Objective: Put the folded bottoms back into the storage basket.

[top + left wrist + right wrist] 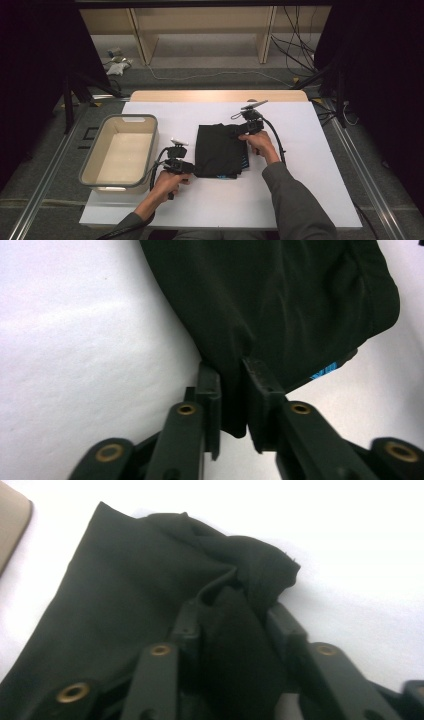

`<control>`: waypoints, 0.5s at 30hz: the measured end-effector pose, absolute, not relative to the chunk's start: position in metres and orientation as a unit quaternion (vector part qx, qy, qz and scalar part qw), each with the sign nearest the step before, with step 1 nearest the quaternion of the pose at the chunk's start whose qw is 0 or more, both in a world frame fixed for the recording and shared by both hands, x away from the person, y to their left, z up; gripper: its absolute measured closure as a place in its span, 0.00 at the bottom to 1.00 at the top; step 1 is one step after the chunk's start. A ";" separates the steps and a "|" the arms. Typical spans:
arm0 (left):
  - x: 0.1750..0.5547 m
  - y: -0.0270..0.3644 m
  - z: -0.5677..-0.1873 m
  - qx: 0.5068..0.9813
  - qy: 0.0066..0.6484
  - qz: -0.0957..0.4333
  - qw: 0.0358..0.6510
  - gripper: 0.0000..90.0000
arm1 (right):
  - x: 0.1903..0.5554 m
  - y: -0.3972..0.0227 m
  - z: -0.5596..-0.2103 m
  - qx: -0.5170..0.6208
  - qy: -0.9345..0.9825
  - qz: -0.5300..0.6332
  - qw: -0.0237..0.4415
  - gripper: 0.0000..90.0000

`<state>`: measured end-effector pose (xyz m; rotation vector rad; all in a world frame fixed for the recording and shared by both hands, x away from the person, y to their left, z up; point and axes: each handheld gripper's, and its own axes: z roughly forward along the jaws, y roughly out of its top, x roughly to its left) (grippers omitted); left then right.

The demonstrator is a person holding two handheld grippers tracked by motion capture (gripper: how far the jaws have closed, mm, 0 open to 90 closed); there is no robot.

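Both grippers pinch the folded black garment: left gripper clamps its near corner, right gripper a bunched far edge. Thin bites may slip and undo the fold. Between the left jaws, a blue print peeks out beside them; the high view adds the beige bin.

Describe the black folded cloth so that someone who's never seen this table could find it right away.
Start at the white table top and find the beige rectangular plastic bin on its left side. Just right of the bin, at the centre, lies the folded black fabric garment, with the left gripper and right gripper clamped on opposite edges. It is the lone dark item, with a small blue mark at its near corner.
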<state>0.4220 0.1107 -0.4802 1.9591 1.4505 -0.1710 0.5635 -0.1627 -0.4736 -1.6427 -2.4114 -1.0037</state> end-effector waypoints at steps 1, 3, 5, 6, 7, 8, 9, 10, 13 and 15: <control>0.422 0.110 -0.480 0.754 0.557 -0.064 0.343 0.90 | 0.563 -0.162 -0.473 -0.533 -0.780 -0.326 0.028 0.76; 0.421 0.110 -0.479 0.755 0.554 -0.060 0.345 0.91 | 0.563 -0.162 -0.473 -0.532 -0.780 -0.328 0.027 0.79; 0.421 0.110 -0.477 0.755 0.552 -0.058 0.348 0.92 | 0.562 -0.161 -0.471 -0.533 -0.778 -0.332 0.026 0.82; 0.421 0.110 -0.476 0.757 0.550 -0.059 0.349 0.92 | 0.561 -0.162 -0.470 -0.533 -0.777 -0.334 0.027 0.83; 0.421 0.111 -0.475 0.757 0.548 -0.057 0.351 0.92 | 0.561 -0.162 -0.469 -0.534 -0.776 -0.336 0.028 0.84; 0.420 0.111 -0.474 0.754 0.549 -0.058 0.355 0.93 | 0.561 -0.162 -0.468 -0.535 -0.774 -0.338 0.028 0.85; 0.420 0.111 -0.472 0.752 0.550 -0.057 0.359 0.93 | 0.560 -0.163 -0.467 -0.533 -0.773 -0.343 0.027 0.85; 0.420 0.111 -0.470 0.752 0.548 -0.057 0.361 0.93 | 0.560 -0.163 -0.466 -0.533 -0.770 -0.349 0.028 0.85; 0.420 0.113 -0.465 0.748 0.546 -0.058 0.373 0.93 | 0.559 -0.165 -0.461 -0.533 -0.766 -0.357 0.030 0.86; 0.420 0.114 -0.461 0.745 0.545 -0.060 0.380 0.93 | 0.557 -0.166 -0.456 -0.532 -0.763 -0.365 0.030 0.86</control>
